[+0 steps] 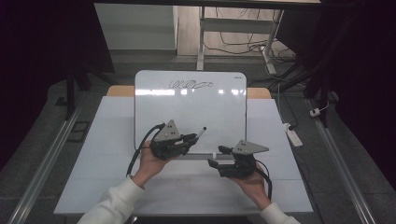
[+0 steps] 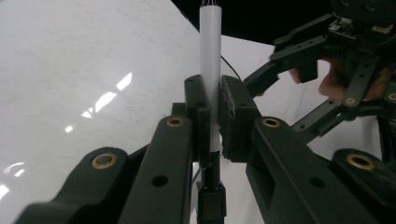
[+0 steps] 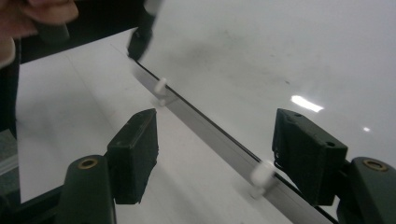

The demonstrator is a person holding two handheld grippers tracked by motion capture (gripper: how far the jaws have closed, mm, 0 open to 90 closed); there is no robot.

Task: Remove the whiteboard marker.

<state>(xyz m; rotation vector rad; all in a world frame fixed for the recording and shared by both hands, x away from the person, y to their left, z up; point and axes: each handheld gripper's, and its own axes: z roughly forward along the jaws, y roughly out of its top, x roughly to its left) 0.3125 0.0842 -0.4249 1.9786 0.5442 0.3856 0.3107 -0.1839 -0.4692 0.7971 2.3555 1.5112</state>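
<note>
A whiteboard lies on the white table, with a black scribble near its far edge. My left gripper hovers over the board's near-left part, shut on a marker whose dark tip points right. In the left gripper view the pads press on the marker's white barrel. My right gripper is at the board's near edge, open, jaws pointing left. In the right gripper view its jaws stand wide on either side of the board's metal rim, with nothing held.
Small white pegs stick out along the whiteboard's near rim. Beyond the table are desk legs and cables. A white power strip lies on the floor at the right. Metal rails run along both sides of the table.
</note>
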